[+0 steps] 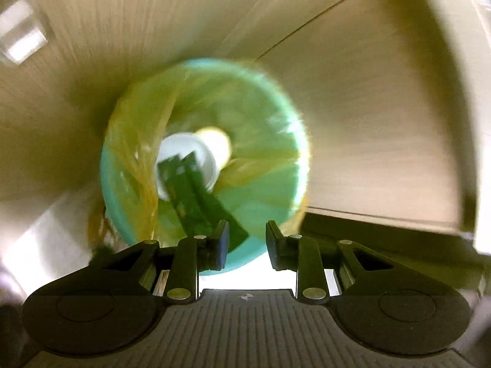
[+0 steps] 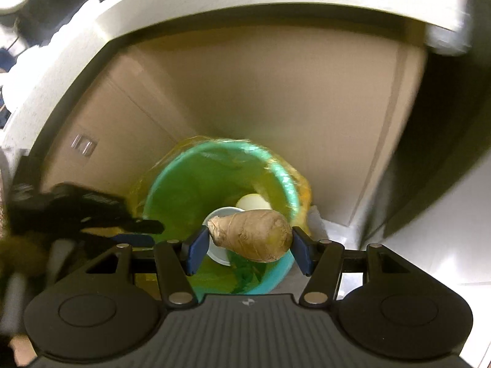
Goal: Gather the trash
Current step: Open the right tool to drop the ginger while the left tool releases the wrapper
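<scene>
Ginger root [image 2: 252, 235] clamped in R gripper [image 2: 250, 248] over teal bin [image 2: 284, 178] (yellow liner) — L gripper [image 1: 247, 240] part-open, green wrapper [image 1: 196, 202] between its pads, grip unclear.

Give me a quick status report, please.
Right hand-held gripper clamps ginger root above lined teal bin. Left hand-held gripper open. Nothing blocking.

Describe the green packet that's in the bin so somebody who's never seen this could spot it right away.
Start at the round teal bin with the yellow bag liner, on the floor against the beige cabinets. Inside, a white paper cup lies on its side. The dark green packet slants across the cup's mouth, the only flat, dark, printed thing there.
</scene>
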Demonstrator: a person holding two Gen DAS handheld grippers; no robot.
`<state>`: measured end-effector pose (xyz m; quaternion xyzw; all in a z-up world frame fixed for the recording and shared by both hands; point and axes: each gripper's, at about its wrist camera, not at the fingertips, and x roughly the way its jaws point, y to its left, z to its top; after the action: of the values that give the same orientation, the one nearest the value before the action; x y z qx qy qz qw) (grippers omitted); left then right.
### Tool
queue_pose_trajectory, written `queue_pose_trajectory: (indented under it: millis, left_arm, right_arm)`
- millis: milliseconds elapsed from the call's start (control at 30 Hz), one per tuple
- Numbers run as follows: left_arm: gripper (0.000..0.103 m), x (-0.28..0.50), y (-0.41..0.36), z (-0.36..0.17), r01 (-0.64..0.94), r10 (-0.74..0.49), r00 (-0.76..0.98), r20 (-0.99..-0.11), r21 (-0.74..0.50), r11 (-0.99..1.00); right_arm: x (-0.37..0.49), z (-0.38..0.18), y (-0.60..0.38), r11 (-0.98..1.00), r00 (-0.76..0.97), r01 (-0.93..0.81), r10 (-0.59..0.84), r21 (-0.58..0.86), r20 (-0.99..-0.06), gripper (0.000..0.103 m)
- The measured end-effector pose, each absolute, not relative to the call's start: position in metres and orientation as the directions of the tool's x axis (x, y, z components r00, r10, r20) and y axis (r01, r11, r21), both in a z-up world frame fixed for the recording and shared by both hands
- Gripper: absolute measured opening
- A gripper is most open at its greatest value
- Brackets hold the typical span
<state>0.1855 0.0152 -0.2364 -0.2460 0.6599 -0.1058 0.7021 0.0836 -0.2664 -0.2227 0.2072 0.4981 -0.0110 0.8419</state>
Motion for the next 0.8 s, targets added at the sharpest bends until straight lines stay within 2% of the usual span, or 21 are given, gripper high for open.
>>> queue_pose_trajectory:
  millis: [167,300,467,600,800]
  left_arm:
    - [0.029,0.167,0.039,-0.178,-0.054,-0.524,0.246,-0.816,-0.551,0.833]
    - [0.029,0.159,0.052,-0.134,0.025,-0.529,0.386,-0.755,-0.565,0.825]
    - [0.029,0.165,0.074,-0.091,0.097,-0.545,0.518,-0.659,-0.588,0.803]
    - [0.029,0.178,0.106,-0.064,0.085,-0.496,0.609,-0.619,-0.571,0.817]
    - [0.029,0.206,0.148,-0.047,-0.069,-0.380,0.664,-0.644,-0.559,0.826]
  right_arm:
    - [0.140,-0.235,-0.233,0.909,0.448,0.122,0.309,0.399,-0.839,0.059]
    - [0.186,-0.251,-0.213,0.876,0.346,0.142,0.393,0.462,-0.852,0.059]
    - [0.194,-0.228,-0.202,0.898,0.354,0.141,0.348,0.417,-0.868,0.059]
    - [0.182,-0.199,-0.205,0.922,0.401,0.148,0.275,0.358,-0.874,0.059]
    - [0.184,-0.129,-0.194,0.939,0.518,0.125,0.213,0.320,-0.828,0.059]
